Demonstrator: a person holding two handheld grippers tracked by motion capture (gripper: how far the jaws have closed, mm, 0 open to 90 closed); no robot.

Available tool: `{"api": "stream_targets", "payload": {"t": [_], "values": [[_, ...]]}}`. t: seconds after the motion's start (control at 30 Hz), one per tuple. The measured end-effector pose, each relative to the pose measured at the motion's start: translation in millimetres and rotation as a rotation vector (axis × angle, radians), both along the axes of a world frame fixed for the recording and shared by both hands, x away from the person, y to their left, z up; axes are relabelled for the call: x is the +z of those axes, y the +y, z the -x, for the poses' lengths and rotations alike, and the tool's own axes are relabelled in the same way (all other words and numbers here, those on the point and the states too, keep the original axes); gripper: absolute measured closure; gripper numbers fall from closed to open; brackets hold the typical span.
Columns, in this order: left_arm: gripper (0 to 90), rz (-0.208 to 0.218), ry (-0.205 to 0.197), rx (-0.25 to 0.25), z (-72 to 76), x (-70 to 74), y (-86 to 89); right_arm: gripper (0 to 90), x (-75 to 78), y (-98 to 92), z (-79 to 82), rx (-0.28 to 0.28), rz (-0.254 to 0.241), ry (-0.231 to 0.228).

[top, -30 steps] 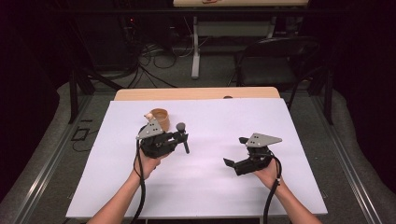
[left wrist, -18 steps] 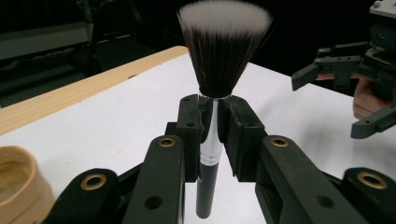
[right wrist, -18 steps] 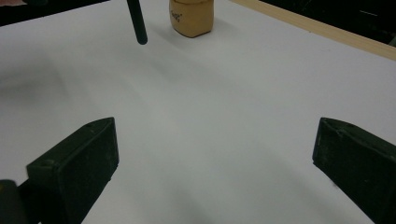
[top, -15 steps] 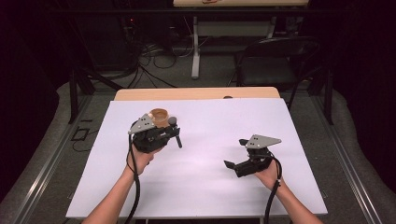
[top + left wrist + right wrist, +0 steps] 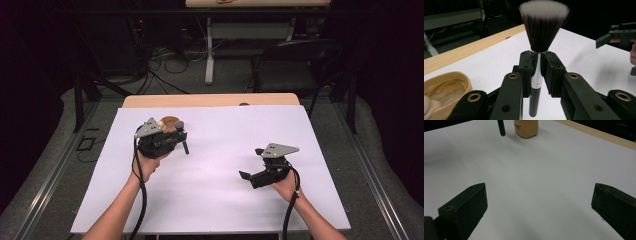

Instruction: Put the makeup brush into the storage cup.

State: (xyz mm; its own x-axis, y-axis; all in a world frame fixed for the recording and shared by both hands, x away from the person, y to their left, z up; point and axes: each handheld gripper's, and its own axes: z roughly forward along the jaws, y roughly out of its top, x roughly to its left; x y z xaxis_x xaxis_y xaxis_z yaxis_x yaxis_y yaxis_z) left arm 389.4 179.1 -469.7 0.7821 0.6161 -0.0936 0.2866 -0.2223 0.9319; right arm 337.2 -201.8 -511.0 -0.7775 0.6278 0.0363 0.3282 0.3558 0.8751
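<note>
High view: tan holder [image 5: 170, 121] beside left claw [image 5: 181, 136]

No legible text (holder's mark blurred)

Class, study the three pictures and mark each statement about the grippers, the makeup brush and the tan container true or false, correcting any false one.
1. The left gripper clamps the black-and-silver makeup brush with white-tipped bristles. True.
2. The right gripper holds a sponge. False: its jaws stand wide apart with nothing between them.
3. The tan, rounded container stands on the white table cover. True.
4. The brush's bristles point down at the table. False: in the left gripper view they rise above the jaws, handle below.
</note>
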Motion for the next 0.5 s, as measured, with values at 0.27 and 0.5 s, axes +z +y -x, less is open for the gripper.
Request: {"api": "stream_targets", "payload": {"t": [0.27,0.5], "values": [[77.0,-0.017,0.000,0.018,-4.2,2.4,4.6,0.0,1.5,-2.4,0.2,-0.014,-0.005,-0.020],[77.0,-0.032,-0.002,0.032,-8.6,7.7,9.4,0.0,2.3,-3.6,0.4,-0.017,-0.005,-0.023]]}}
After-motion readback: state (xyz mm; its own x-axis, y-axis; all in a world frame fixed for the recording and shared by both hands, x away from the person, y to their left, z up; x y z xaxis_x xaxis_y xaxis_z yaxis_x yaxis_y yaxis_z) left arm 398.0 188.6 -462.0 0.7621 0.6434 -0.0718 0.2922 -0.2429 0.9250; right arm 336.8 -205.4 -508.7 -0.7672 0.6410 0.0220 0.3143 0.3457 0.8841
